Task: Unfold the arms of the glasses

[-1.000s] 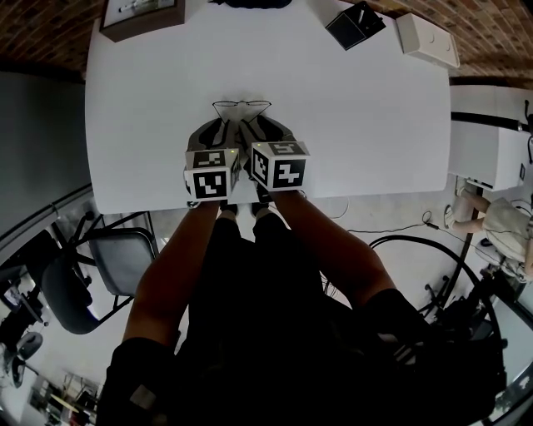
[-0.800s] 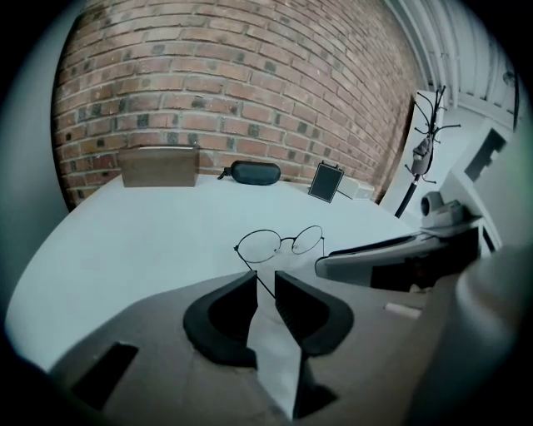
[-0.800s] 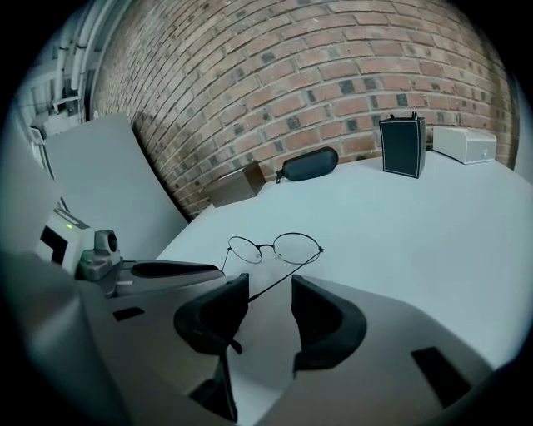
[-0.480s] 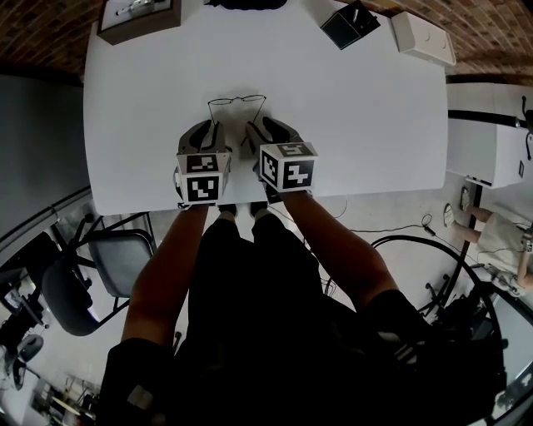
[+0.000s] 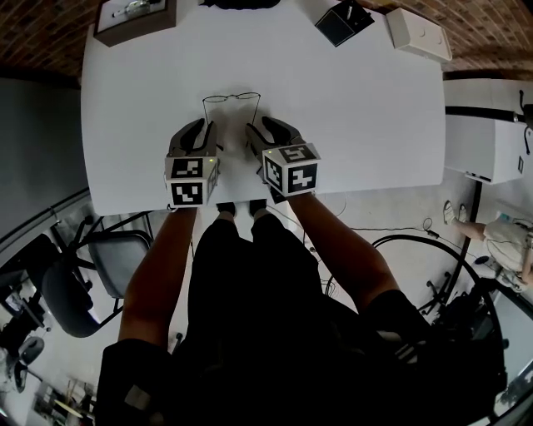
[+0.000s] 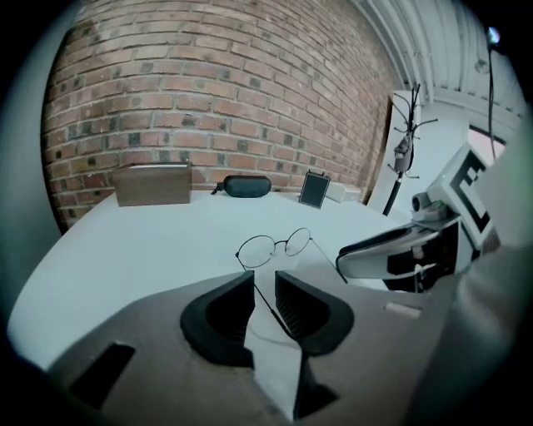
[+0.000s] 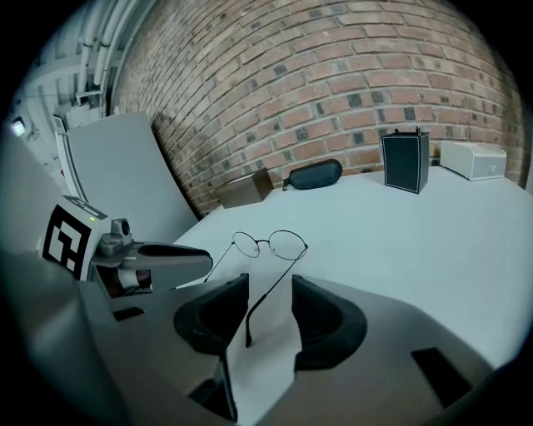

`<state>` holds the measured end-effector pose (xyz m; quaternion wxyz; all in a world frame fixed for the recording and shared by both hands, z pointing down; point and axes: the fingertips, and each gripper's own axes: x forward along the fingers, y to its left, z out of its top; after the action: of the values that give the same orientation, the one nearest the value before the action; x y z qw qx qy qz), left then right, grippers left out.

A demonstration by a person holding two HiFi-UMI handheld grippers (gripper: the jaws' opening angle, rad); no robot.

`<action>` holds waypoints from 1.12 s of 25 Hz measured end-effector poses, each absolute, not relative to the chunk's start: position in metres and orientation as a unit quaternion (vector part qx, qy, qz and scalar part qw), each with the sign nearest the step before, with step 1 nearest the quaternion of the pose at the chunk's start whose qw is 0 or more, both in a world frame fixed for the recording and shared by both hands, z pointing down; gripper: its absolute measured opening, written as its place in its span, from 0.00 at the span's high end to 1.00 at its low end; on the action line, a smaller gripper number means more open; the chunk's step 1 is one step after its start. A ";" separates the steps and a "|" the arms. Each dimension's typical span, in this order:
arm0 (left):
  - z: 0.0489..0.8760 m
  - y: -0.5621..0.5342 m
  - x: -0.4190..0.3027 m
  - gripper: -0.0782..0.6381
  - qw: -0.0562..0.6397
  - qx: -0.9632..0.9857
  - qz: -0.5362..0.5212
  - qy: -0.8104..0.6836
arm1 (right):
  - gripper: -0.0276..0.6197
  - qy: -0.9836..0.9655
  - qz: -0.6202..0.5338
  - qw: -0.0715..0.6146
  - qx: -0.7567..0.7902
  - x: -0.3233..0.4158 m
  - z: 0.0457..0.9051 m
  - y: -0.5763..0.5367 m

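Thin round wire glasses lie on the white table, lenses away from me and both arms swung out toward me. My left gripper stands open around the left arm. In the left gripper view that arm runs slantwise through the gap of the left gripper, behind the glasses. My right gripper is open too. The tip of the other arm lies loose between the pads of the right gripper, below the glasses. Each gripper shows beside the other, the right gripper and the left gripper.
Along the far edge by the brick wall stand a brown box, a dark glasses case, a black box and a white box. The table's near edge runs just under both grippers. A chair stands lower left.
Both grippers have moved apart sideways, the left one further left. The glasses' arms, which ran together toward me, now stand spread out from the frame.
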<state>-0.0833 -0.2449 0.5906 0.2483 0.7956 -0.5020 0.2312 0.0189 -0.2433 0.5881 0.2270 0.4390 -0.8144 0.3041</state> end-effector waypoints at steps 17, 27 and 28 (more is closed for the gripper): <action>0.622 -0.208 -0.078 0.82 0.329 0.752 0.234 -0.521 | 0.85 -0.797 0.271 0.293 0.454 0.023 0.610 -0.222; 0.622 -0.207 -0.073 0.80 0.268 0.782 0.276 -0.490 | 0.85 -0.805 0.268 0.292 0.442 0.024 0.611 -0.221; 0.623 -0.207 -0.072 0.80 0.270 0.784 0.274 -0.487 | 0.85 -0.805 0.264 0.294 0.442 0.024 0.612 -0.221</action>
<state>-0.0722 -0.2071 0.6227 0.2695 0.7844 -0.4870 0.2736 0.0240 -0.2210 0.6117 0.2943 0.4417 -0.8055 0.2638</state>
